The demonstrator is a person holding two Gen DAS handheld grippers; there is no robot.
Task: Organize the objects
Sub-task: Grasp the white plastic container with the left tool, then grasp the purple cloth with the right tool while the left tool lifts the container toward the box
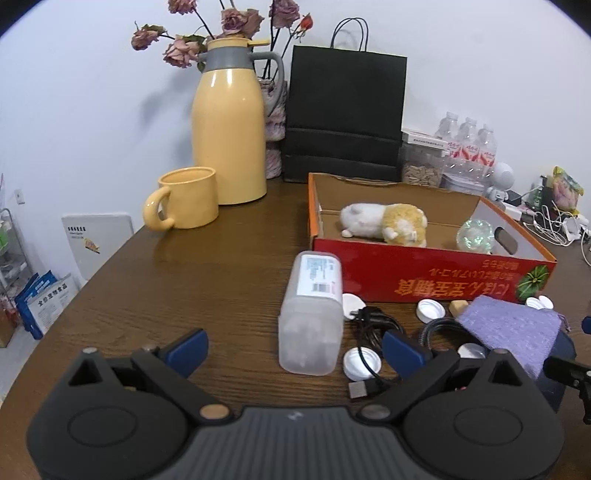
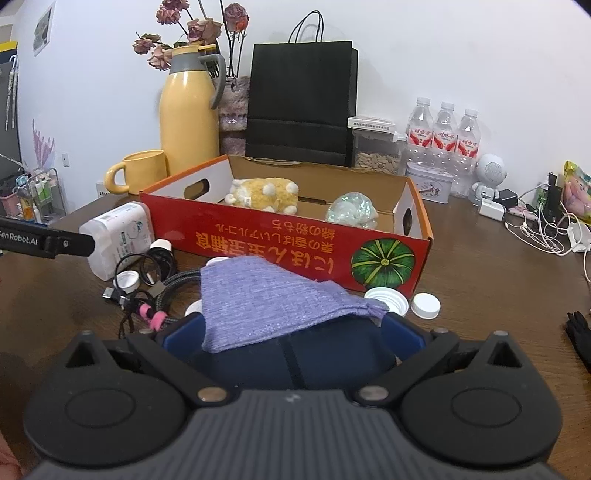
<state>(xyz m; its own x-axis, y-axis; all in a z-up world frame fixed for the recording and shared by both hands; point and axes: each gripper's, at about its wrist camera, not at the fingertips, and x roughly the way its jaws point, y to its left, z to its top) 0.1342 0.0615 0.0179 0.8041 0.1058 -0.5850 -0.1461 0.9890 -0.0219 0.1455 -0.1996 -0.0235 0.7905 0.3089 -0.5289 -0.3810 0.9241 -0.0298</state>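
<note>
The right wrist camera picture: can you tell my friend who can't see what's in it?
The right gripper holds a dark blue object draped with a purple knitted cloth, just in front of a red cardboard box. Inside the box lie a yellow plush toy and a shiny ball. Cables and white bottle caps lie on the wooden table.

Yellow thermos jug [image 1: 229, 122] stood at the back of the wooden table [image 1: 221, 251], a yellow mug [image 1: 188, 199] just beside it. Dried roses [image 1: 221, 22] rose behind the jug. Black paper bag [image 1: 343, 114] stood upright against the wall; water bottles [image 2: 445, 129] lined up further right.
</note>
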